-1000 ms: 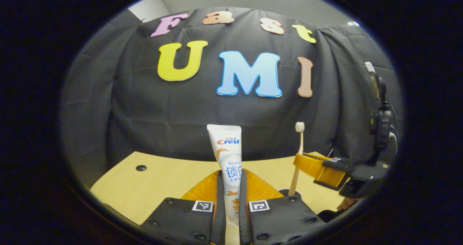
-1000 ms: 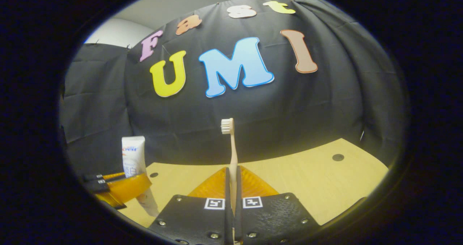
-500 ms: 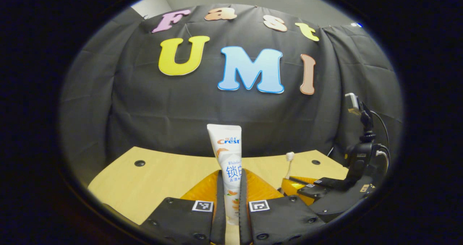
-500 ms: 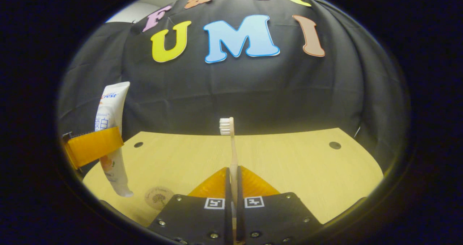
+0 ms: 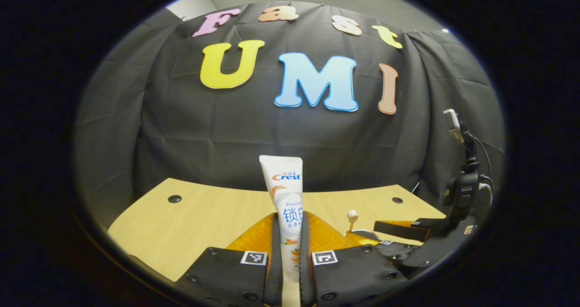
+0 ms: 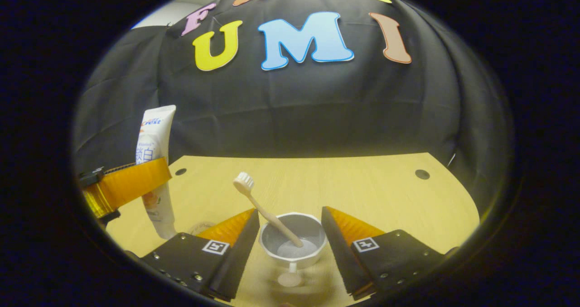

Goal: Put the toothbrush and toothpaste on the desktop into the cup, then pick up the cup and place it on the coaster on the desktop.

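Between the closed fingers of the left tool (image 5: pixel 290 252) stands one toothpaste (image 5: pixel 285 194), upright, clamped on both sides; its lower end is hidden behind the fingers in the left gripper view. Off to that tool's right, low over the counter (image 5: pixel 195 221), sits the other tool with a camera mast on top, and a toothbrush head pokes up just beside it.

From the right gripper view, the toothpaste hangs at the far left in the left tool, cap end down just above the counter. A round coaster (image 6: pixel 201 227) lies right of the cap, mostly cut off by the right tool's left finger, its print too faint to make out. The right tool (image 6: pixel 290 241) stands wide apart, gripping nothing. One cup (image 6: pixel 293 241) sits between its fingers, touching neither. One toothbrush (image 6: pixel 265 212) leans in the cup, bristles up and tilted left, tail on the cup's floor.
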The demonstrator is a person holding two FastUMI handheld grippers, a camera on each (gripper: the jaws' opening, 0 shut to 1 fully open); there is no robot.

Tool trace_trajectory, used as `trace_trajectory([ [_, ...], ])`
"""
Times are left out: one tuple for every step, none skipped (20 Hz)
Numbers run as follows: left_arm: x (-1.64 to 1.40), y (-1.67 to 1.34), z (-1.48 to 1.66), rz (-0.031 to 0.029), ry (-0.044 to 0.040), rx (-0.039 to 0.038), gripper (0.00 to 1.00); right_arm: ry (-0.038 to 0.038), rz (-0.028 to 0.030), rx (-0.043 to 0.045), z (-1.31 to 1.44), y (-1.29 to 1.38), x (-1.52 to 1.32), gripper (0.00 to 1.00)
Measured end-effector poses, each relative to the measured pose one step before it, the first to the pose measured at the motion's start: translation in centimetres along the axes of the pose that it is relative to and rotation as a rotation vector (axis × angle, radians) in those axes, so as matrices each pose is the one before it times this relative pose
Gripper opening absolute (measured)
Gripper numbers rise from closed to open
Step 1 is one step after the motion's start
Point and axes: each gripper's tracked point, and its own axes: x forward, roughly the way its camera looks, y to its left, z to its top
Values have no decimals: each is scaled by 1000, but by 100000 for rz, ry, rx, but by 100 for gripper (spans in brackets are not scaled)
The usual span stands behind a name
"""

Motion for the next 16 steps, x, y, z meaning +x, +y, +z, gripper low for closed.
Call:
trace_trajectory([
  [33,-185,117,-124,-393,-75,21,-30,89,27,138,-133,-363,86],
  [-22,-153,64,-96,-458,54,21,26,324,27,20,-18,-423,86],
  [134,-229,135,-464,-584,-23,21,-534,258,-172,290,-71,-427,86],
  [53,-209,140,-102,-670,-135,21,-272,236,-265,113,-122,-630,86],
  [91,-218,122,-584,-456,-253,21,-533,-31,96,206,-299,-645,86],
  [42,-376,50,-426,-395,-363,21,-908,-27,427,333,-293,-743,86],
  [7,-405,54,-502,-163,-331,22,-943,66,701,386,-307,-800,86],
  [32,-436,27,-251,-403,-260,21,-1284,-185,611,440,-355,-767,86],
  [66,-294,231,-28,-687,91,21,-1030,-289,335,512,-447,-728,86],
  [-24,-292,285,191,-1092,609,21,-862,-870,324,398,-550,-707,86],
  [143,-192,456,116,-1591,796,21,-742,-776,465,420,-604,-634,86],
  [118,-393,654,-443,-2221,648,21,-599,-706,497,300,-619,-673,86],
  [323,-402,652,-938,-2547,617,21,-250,-918,539,264,-617,-518,86],
  [295,-343,712,-392,-2814,566,21,-323,-832,361,149,-656,-563,86],
  [498,-301,553,-424,-2777,275,21,-387,-1122,388,236,-666,-502,86],
  [616,-383,247,-1103,-2388,-187,21,-495,-702,401,165,-589,-382,86],
])
